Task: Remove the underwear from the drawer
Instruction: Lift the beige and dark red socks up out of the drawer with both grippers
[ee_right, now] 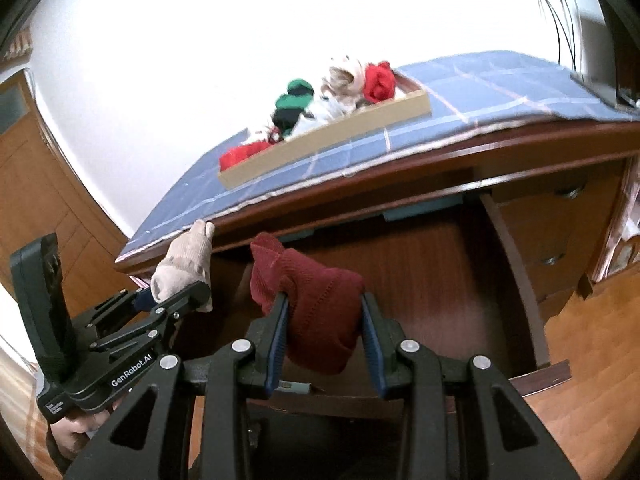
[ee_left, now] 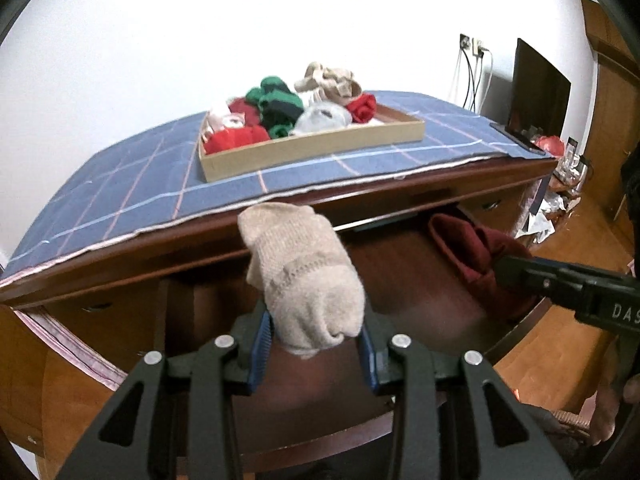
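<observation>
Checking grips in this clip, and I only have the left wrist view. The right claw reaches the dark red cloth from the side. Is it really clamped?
Observer: Yes. The right wrist view shows the right claw with both blue pads pressed on the dark red cloth.
Operator: How does the left claw look from there?
Observer: The left claw shows side-on, with the beige cloth sticking up out of it toward the tabletop edge.
Operator: What carries it?
Observer: A hand grips its handle from below, at the picture's lower left.
</observation>
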The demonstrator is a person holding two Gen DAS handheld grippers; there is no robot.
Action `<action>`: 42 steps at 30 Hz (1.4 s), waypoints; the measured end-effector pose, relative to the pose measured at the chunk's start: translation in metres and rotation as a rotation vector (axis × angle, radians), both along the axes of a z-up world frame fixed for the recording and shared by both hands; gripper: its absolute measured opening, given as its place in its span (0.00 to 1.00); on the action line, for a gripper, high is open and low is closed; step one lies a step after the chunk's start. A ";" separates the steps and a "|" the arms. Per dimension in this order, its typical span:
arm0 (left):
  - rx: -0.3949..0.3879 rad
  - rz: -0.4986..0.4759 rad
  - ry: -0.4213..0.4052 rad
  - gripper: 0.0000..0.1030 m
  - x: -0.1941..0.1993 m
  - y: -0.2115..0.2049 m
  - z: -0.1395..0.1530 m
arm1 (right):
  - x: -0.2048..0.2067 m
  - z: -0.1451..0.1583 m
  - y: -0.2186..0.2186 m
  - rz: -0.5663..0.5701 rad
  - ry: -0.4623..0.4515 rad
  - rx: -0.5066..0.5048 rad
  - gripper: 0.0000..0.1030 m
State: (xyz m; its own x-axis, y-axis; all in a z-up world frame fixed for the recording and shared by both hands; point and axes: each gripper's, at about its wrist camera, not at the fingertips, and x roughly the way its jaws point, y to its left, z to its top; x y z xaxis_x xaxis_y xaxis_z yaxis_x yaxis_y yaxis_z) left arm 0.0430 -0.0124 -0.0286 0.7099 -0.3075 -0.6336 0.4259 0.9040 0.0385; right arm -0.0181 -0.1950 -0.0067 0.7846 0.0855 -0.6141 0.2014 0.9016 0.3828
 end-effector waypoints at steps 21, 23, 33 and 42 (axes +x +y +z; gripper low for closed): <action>-0.029 0.015 -0.189 0.35 -0.028 -0.004 0.055 | -0.030 0.065 -0.004 -0.045 -0.173 -0.082 0.36; -0.029 0.015 -0.194 0.35 -0.029 -0.004 0.057 | -0.032 0.070 -0.004 -0.050 -0.187 -0.093 0.36; -0.026 0.009 -0.239 0.35 -0.033 -0.010 0.071 | -0.045 0.087 -0.006 -0.065 -0.239 -0.119 0.36; -0.020 0.005 -0.279 0.35 -0.033 -0.016 0.085 | -0.046 0.099 -0.010 -0.070 -0.273 -0.132 0.36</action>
State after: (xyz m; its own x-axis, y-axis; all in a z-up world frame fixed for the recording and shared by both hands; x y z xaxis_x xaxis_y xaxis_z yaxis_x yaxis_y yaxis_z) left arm 0.0097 -0.0285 0.0562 0.8577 -0.3142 -0.4070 0.3969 0.9078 0.1357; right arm -0.0641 -0.2052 0.0926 0.9232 -0.0410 -0.3821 0.1705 0.9347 0.3117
